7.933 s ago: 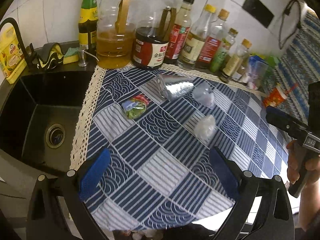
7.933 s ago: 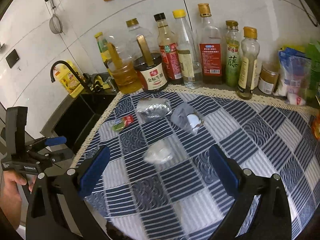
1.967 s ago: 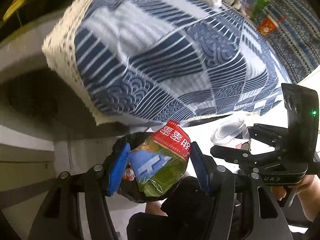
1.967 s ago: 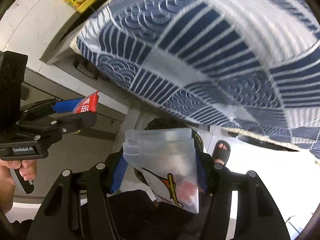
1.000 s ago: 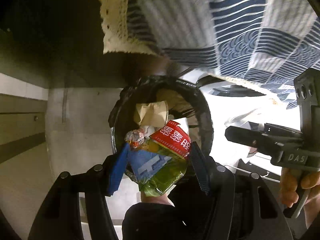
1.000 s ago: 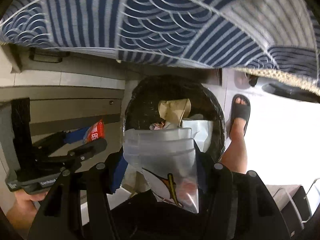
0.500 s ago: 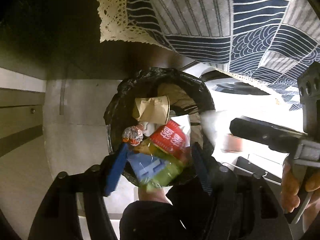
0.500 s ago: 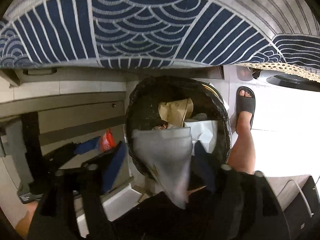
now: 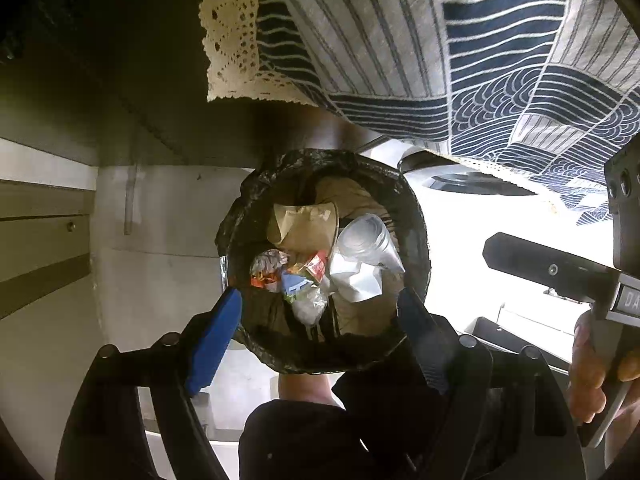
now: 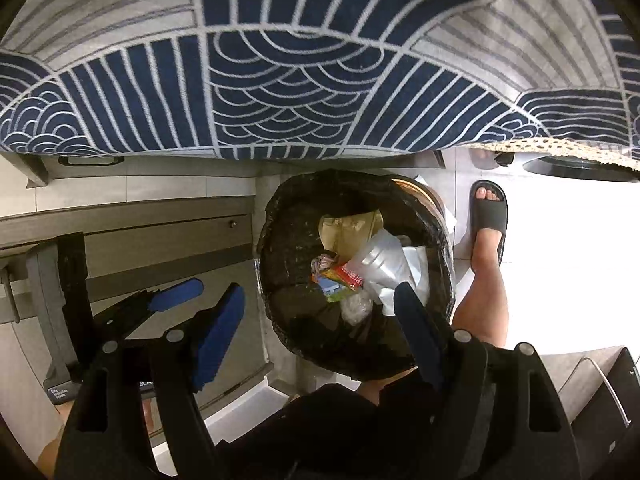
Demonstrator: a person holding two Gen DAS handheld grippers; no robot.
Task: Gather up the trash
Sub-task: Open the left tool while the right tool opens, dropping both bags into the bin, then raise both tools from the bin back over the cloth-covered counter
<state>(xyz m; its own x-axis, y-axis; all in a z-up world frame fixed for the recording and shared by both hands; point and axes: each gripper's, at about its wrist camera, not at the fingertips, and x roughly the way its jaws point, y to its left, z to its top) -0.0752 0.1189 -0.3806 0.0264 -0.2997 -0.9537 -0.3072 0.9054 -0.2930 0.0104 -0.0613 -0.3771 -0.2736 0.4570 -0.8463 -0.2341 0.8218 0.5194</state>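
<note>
A round bin with a black liner [image 9: 416, 216] stands on the floor under the table edge. My left gripper [image 9: 316, 340] hangs over it, its jaws opening with nothing between the blue pads. The green and red snack wrapper [image 9: 306, 278] lies inside beside a brown paper cup [image 9: 304, 224] and a clear plastic pouch [image 9: 366, 240]. In the right wrist view my right gripper [image 10: 318, 336] is open and empty above the same bin [image 10: 272, 216], with the wrapper [image 10: 340, 280] and the pouch [image 10: 380, 260] below it.
The blue patterned tablecloth [image 10: 280, 60] overhangs the bin's far side. A person's sandalled foot [image 10: 488, 216] stands right of the bin. Grey cabinet fronts [image 10: 140, 232] are on the left. A black finger [image 9: 540, 266] of the right gripper shows in the left wrist view.
The snack wrapper has dropped out of the left gripper into the bin. The clear pouch has fallen from the right gripper. Both pairs of jaws stand wider apart.
</note>
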